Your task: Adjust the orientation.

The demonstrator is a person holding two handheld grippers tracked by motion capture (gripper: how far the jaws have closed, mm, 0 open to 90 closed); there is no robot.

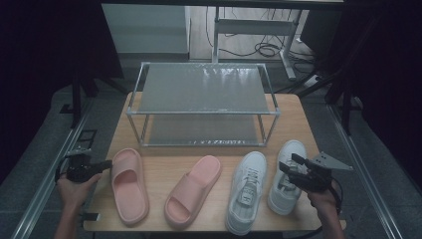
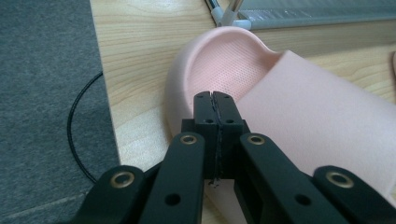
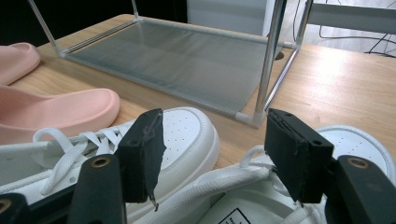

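Two pink slides and two white sneakers lie in a row along the table's near side. My left gripper [image 1: 106,164] is shut with nothing between its jaws, its tips [image 2: 215,100] right at the heel end of the left pink slide [image 1: 128,184] [image 2: 299,116]. My right gripper [image 1: 291,164] [image 3: 215,154] is open, its jaws hanging just over the laces of the right sneaker [image 1: 286,186] [image 3: 359,140]. The left sneaker [image 1: 246,191] [image 3: 187,130] lies beside it, and the right pink slide [image 1: 194,191] [image 3: 60,112] is further left.
A two-tier metal rack [image 1: 204,89] [image 3: 187,60] with grey shelves stands at the back of the wooden table [image 1: 293,124]. The table's left edge is close to my left gripper, with grey floor and a black cable [image 2: 74,121] beyond it.
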